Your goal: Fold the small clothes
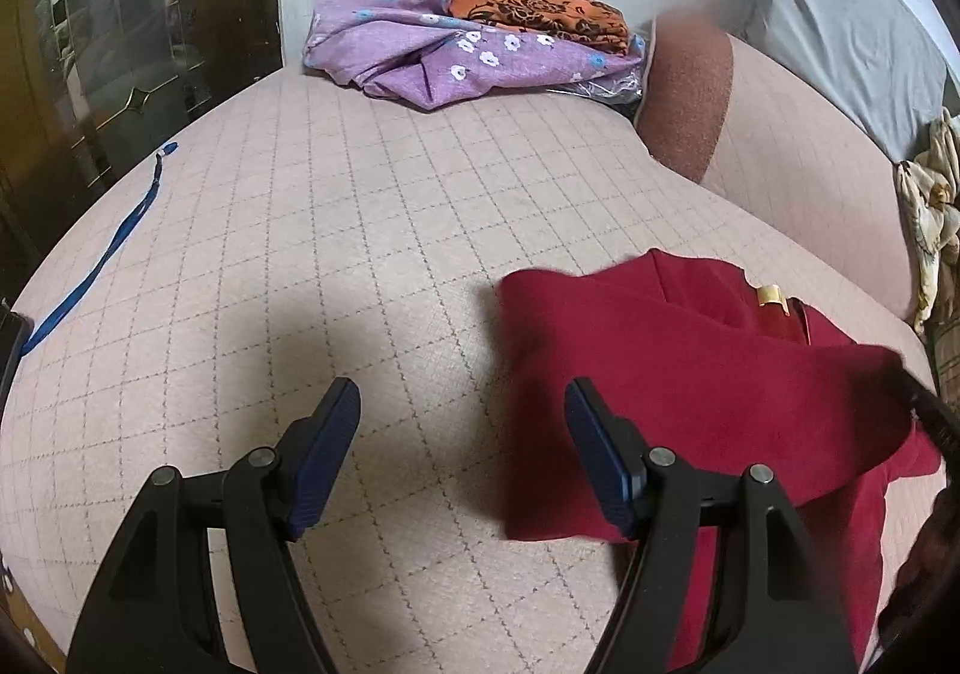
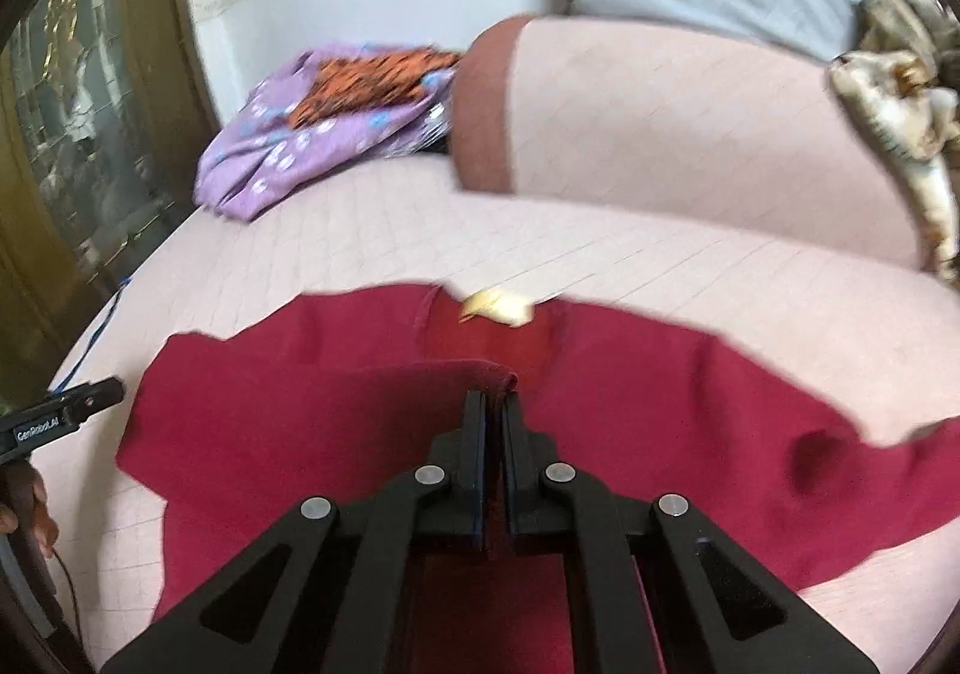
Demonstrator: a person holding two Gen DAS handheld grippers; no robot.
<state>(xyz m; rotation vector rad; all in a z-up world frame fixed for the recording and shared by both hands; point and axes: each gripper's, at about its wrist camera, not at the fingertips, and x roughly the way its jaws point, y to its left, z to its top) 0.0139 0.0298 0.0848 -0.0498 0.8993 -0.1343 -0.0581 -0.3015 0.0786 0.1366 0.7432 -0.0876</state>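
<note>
Meanwhile, our right gripper (image 2: pixel 493 404) pinched a fold of the red garment (image 2: pixel 660 404) while our left gripper (image 1: pixel 462 422) hung open over the bed (image 1: pixel 360 230).

A bed covered in a pale pink quilted spread with a grey diamond grid (image 1: pixel 372 230) is carrying everything here. A dark red garment (image 1: pixel 690 374) is lying partly folded on its near right part. A crumpled lilac floral cloth (image 1: pixel 420 44) is sitting at the far end, an orange black-patterned fabric (image 1: pixel 528 2) resting on top. A thin blue strap (image 1: pixel 102 254) is trailing along the left edge, and a matching pink bolster pillow with a rust end (image 1: pixel 780 146) is lying at the right.
</note>
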